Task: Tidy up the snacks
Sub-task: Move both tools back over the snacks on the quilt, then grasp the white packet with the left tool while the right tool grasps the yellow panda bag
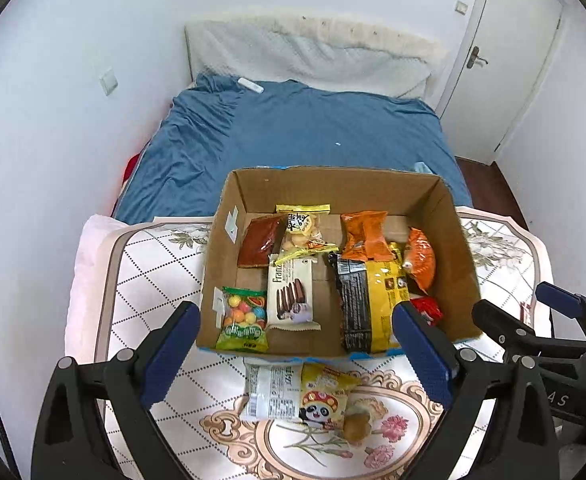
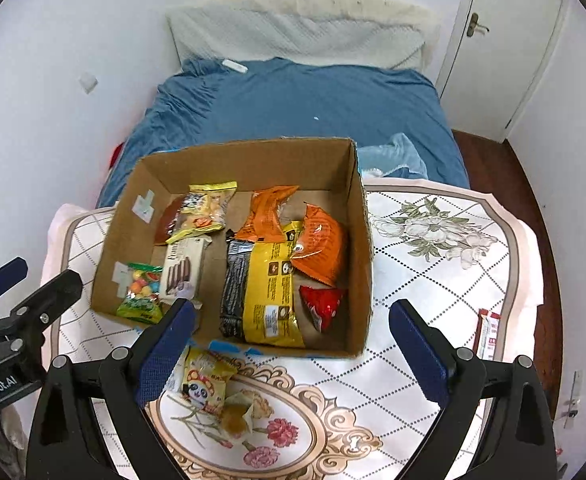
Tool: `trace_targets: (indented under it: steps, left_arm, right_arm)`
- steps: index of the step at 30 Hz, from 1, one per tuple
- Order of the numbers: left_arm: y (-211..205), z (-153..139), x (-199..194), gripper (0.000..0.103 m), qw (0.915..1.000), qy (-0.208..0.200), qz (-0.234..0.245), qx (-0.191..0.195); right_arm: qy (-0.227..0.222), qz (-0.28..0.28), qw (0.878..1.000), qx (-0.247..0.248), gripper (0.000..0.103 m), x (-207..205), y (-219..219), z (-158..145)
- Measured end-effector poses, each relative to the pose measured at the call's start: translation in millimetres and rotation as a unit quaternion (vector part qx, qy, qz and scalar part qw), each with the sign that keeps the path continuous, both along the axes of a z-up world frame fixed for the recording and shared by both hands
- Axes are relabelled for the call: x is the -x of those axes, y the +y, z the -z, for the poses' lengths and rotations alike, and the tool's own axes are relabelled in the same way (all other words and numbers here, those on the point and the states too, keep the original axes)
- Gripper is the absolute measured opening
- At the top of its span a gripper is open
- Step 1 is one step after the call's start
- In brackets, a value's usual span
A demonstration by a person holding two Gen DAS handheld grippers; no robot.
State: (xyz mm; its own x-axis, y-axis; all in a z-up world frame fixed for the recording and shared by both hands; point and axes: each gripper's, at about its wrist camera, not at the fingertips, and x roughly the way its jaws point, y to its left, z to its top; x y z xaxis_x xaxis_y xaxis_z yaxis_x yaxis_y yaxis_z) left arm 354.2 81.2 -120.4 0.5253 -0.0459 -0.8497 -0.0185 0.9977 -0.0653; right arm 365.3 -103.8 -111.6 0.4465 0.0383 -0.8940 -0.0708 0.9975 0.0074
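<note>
A cardboard box (image 1: 459, 264) on the patterned table holds several snack packs: a candy-ball bag (image 1: 243, 320), a white Franz biscuit pack (image 1: 291, 292), a yellow-black bag (image 1: 373, 304) and orange packs (image 1: 363, 236). In front of the box lie a yellow panda packet (image 1: 325, 398) on a white pack (image 1: 271, 392), and a brown round pastry (image 1: 357, 426). My left gripper (image 1: 297, 340) is open and empty above the box's near wall. My right gripper (image 2: 293, 338) is open and empty above the box's near right corner (image 2: 359, 344). The panda packet (image 2: 205, 380) lies by its left finger.
A red-white bar (image 2: 489, 334) lies near the table's right edge. A bed with a blue sheet (image 1: 313, 132) stands behind the table, a white door (image 1: 505, 60) at the back right. Brown floor (image 2: 505, 160) shows at the right.
</note>
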Motion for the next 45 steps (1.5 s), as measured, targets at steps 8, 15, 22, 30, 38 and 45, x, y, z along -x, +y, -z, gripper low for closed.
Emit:
trace_targets:
  steps: [8,15,22,30,38,45]
  left_arm:
    - [7.1,-8.9,32.2,0.098,0.9998,-0.01,-0.014,0.01]
    - [30.4,38.8,54.0,0.098,0.9981,0.039,-0.046,0.013]
    - [60.9,121.5,58.0,0.098,0.9873,0.135,-0.081,0.022]
    - [49.6,194.2,25.3,0.098,0.9756,0.214,-0.034,0.034]
    - [21.4,248.8,-3.2,0.098,0.9636,0.265,0.007,0.037]
    - [36.1,242.8,21.8,0.063,0.9694,0.24,-0.008,0.051]
  right_arm:
    - [0.006,-0.009,1.0,-0.021,0.099,36.9,5.4,-3.3]
    - [0.082,-0.011,0.995,-0.058,0.099,58.2,17.0,57.4]
    - [0.18,0.003,0.973,-0.143,0.099,62.6,33.5,147.2]
    - [0.201,0.037,0.964,-0.17,0.088,54.3,32.7,191.1]
    - [0.195,0.065,0.965,-0.161,0.079,46.3,16.7,195.3]
    - [0.197,0.07,0.964,-0.164,0.079,46.0,21.5,197.0]
